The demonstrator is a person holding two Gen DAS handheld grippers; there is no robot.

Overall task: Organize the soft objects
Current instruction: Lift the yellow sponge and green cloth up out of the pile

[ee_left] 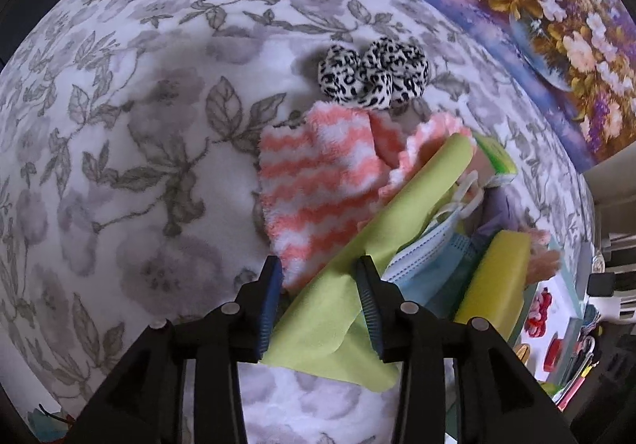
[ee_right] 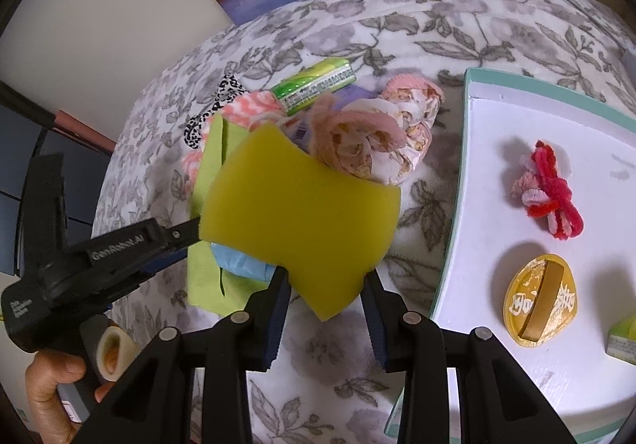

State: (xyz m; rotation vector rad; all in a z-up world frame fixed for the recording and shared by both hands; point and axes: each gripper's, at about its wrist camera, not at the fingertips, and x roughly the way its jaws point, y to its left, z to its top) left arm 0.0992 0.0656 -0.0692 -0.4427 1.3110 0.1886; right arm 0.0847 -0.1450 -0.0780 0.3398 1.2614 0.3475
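Right gripper (ee_right: 324, 287) is clamped on the lower edge of a yellow sponge (ee_right: 298, 213), held up clear of the floral blanket (ee_right: 357, 356), probably so it can go into the white tray (ee_right: 497, 118) just to its right, where a red pipe-cleaner knot (ee_right: 550, 193) and a gold foil piece (ee_right: 538, 305) already lie.

Left gripper (ee_left: 318, 299) has its jaws apart with the lime-green cloth (ee_left: 338, 309) lying loose between them, pads not pressing it. The cloth appears let go on the blanket.

Just beyond that claw: pink-striped fuzzy cloth (ee_left: 314, 181), blue face mask (ee_left: 429, 249), leopard-print scrunchie (ee_left: 373, 72). The pile still needs sorting.
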